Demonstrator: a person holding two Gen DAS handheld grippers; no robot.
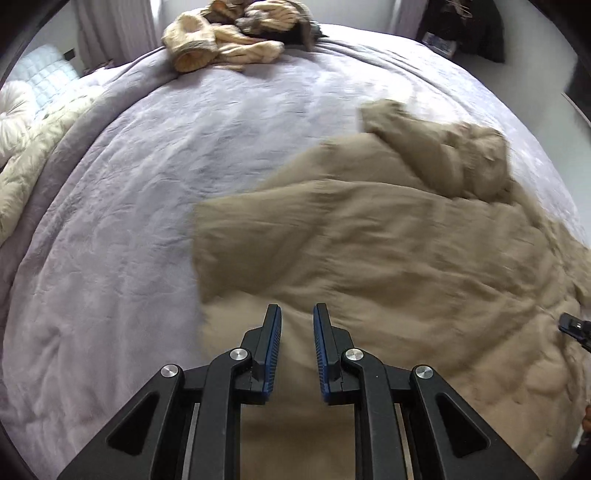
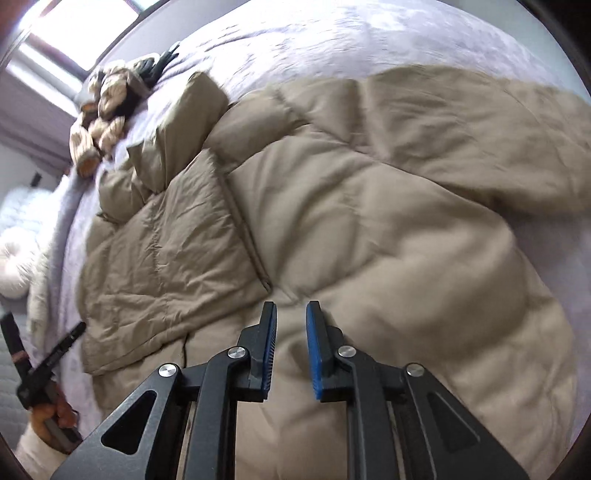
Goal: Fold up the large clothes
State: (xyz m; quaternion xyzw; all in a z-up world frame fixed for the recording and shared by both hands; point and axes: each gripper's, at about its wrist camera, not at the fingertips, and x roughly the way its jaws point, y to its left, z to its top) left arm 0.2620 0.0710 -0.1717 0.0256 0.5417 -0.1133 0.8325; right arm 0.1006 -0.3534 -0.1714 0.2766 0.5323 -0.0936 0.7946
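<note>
A large tan puffer jacket [image 1: 388, 251] lies spread on the lilac bed cover [image 1: 147, 184], one sleeve [image 1: 436, 155] bunched at its far side. My left gripper [image 1: 297, 308] hovers over its near edge, jaws a narrow gap apart with nothing between them. In the right wrist view the jacket [image 2: 369, 206] fills the frame, a quilted panel [image 2: 166, 258] lying flat at the left. My right gripper [image 2: 291, 306] hangs just above the fabric, slightly open and empty. The left gripper [image 2: 48, 362] shows at the left edge in a hand [image 2: 55, 410].
A heap of cream and dark clothes [image 1: 229, 33] sits at the far end of the bed [image 2: 103, 107]. White pillows [image 1: 14, 110] and a cream quilt [image 1: 29, 166] lie at the left. A dark garment [image 1: 469, 26] hangs by the far wall.
</note>
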